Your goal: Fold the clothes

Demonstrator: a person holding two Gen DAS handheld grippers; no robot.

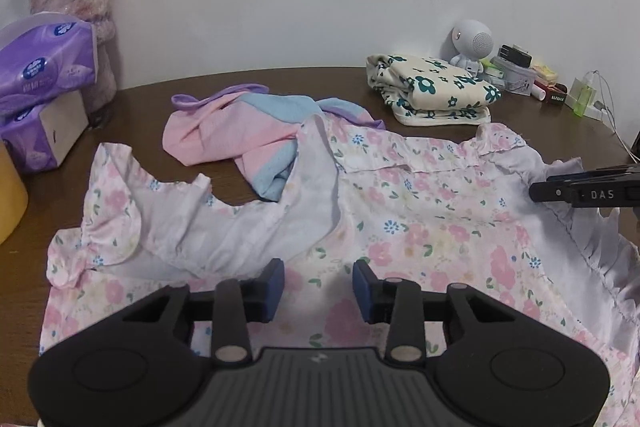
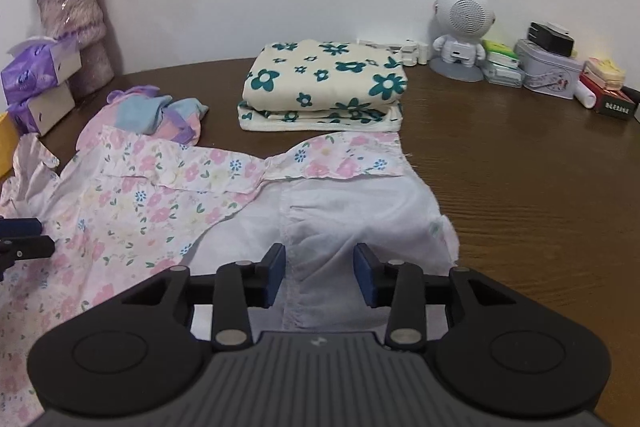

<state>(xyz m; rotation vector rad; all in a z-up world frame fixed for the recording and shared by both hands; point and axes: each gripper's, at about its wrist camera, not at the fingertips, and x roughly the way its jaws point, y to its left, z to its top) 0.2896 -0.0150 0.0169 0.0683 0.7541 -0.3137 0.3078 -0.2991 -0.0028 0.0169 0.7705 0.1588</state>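
1. Across the lower half of both frames: floral garment point(image 1: 400, 227), spread on the brown counter point(image 2: 520, 187), long axis running left to right, white lining turned up in places.
2. Left tongs point(image 1: 318, 293): parted, empty, hovering over the printed middle.
3. Right tongs point(image 2: 320, 275): parted, empty, over the white right-hand end; judged the nearer pair to that edge.
4. Cloth: thin, limp woven cotton, ruffled hems, pink and blue flowers.
5. Upper centre: pastel garment point(image 1: 240, 135), crumpled, partly under the floral one.
6. Beyond: folded cream pile point(image 2: 324, 83), thick, squared, green flowers.
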